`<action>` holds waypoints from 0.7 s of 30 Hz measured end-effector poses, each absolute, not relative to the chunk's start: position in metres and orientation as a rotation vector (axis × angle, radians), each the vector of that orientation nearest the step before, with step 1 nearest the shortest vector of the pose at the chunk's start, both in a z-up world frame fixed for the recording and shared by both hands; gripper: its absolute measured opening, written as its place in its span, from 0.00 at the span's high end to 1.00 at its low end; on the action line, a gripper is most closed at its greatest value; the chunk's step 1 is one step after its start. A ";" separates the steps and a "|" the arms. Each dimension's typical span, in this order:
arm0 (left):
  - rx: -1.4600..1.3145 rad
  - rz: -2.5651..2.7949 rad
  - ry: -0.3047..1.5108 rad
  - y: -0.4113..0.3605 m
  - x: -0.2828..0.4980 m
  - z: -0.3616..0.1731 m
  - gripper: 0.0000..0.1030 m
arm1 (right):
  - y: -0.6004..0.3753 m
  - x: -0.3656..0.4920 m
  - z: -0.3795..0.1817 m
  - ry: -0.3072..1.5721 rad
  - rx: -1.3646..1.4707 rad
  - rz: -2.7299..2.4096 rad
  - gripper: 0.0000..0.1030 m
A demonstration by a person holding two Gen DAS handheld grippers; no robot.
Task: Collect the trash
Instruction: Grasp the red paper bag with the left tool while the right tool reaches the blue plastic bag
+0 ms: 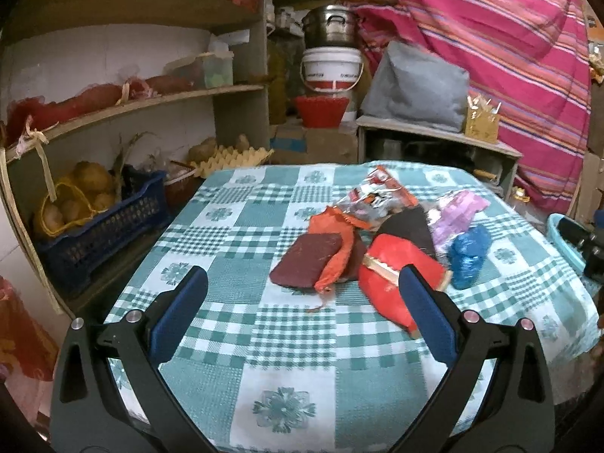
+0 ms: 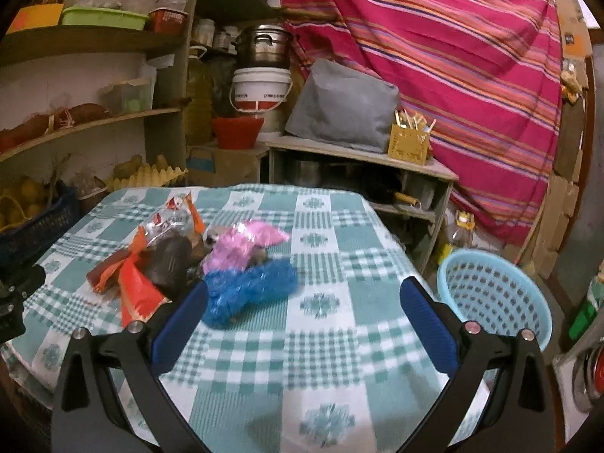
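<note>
Two grippers, left (image 1: 302, 302) and right (image 2: 302, 302), fingers spread, one trash pile (image 1: 377, 241), one basket (image 2: 494, 294)

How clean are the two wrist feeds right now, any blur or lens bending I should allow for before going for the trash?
Left wrist view: fairly sharp on the maroon packet and red wrapper; strong fisheye bends the shelves. Right wrist view: softer, the blue wrapper and pink wrapper are smeared, the blue basket near the rim is stretched. Both: dim warm light, no harsh glare.
</note>
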State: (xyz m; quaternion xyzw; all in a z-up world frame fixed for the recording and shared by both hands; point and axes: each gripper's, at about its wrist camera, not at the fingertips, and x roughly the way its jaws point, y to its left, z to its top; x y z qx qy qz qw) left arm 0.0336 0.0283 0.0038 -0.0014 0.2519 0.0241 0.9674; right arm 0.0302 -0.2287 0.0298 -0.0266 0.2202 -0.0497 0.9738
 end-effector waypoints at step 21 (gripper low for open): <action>0.007 -0.124 0.711 -0.038 0.105 -0.038 0.05 | -0.297 0.090 0.001 0.601 0.020 -0.143 0.04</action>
